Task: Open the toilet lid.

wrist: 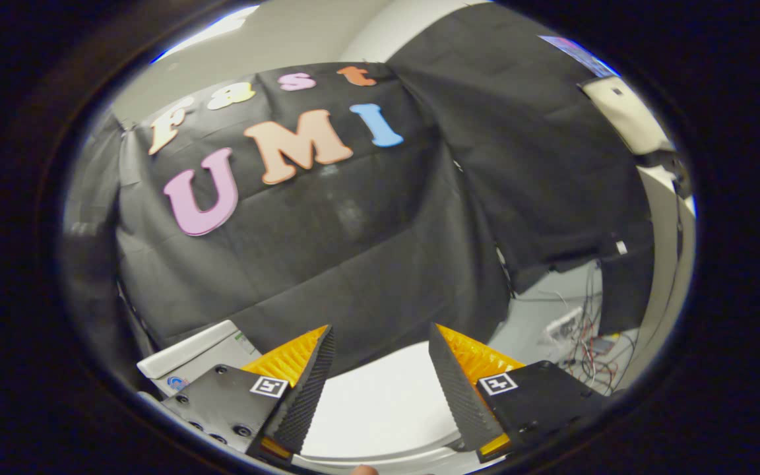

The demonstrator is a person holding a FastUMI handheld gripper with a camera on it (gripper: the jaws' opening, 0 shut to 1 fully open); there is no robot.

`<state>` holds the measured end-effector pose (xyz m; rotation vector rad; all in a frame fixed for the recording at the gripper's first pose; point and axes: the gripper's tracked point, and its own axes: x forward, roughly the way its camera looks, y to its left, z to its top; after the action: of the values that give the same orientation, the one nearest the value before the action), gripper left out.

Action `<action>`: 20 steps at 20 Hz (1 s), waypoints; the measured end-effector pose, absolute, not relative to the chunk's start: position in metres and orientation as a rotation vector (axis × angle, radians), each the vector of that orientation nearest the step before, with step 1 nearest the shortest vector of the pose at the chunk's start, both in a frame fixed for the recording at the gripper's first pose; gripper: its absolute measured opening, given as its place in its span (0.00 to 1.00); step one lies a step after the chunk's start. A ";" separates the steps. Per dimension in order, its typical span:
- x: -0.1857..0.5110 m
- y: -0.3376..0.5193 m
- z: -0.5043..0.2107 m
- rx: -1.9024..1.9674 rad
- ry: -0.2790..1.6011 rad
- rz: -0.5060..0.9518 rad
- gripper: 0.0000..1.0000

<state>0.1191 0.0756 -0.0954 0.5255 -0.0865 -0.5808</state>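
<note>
the gripper [380,343] has its fingers wide apart, holding nothing. the white toilet lid [380,409] lies flat between and below them, at the bottom middle of the frame. i think it should dip lower, catch the lid's front edge, then lift slowly.

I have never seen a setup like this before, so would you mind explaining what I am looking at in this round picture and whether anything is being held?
There is no robot arm here: a person carries a hand-held two-finger tool, and the camera rides on it, looking forward along its fingers. The two wedge shapes low in the view are those fingers, standing apart with nothing gripped between them. Between and just below them lies the white toilet lid, closed and not yet lifted. Behind it hangs black cloth, the booth's wall. Beyond the right finger, loose cables lie tangled by a pale wall. Beside the left finger sits a white box-like part; I cannot tell what it is.
</note>
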 end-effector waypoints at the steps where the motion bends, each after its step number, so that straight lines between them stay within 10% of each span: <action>1: 0.112 0.079 -0.112 0.571 -0.073 -0.603 0.90; 20: 0.075 0.091 -0.321 1.293 0.068 -0.819 0.72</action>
<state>0.0752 0.0914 -0.3205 1.2929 0.0680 -0.8185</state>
